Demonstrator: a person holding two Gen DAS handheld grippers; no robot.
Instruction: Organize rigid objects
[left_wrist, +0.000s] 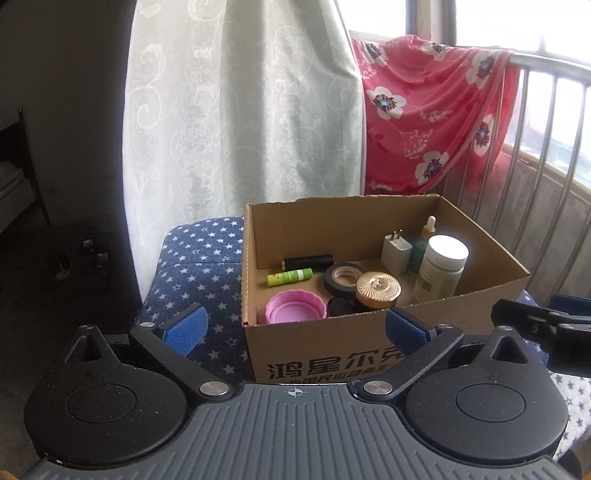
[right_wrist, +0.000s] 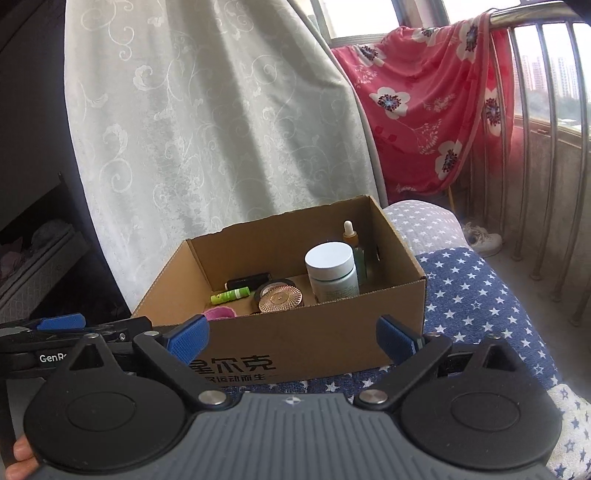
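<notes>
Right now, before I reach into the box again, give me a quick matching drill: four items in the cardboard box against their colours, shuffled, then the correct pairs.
Items:
1. ridged lid
2. lip balm tube
3. wall charger
4. tape roll

Colours:
A. white
B. black
C. pink
D. green

Pairs: 1-C, 2-D, 3-A, 4-B

All four sit inside the cardboard box.

Cardboard box (left_wrist: 325, 350): brown, black print. Lid (left_wrist: 295, 307): pink. Tube (left_wrist: 290, 277): green. Cover (left_wrist: 195, 258): navy (white stars). Cloth (left_wrist: 424, 110): red, floral.
</notes>
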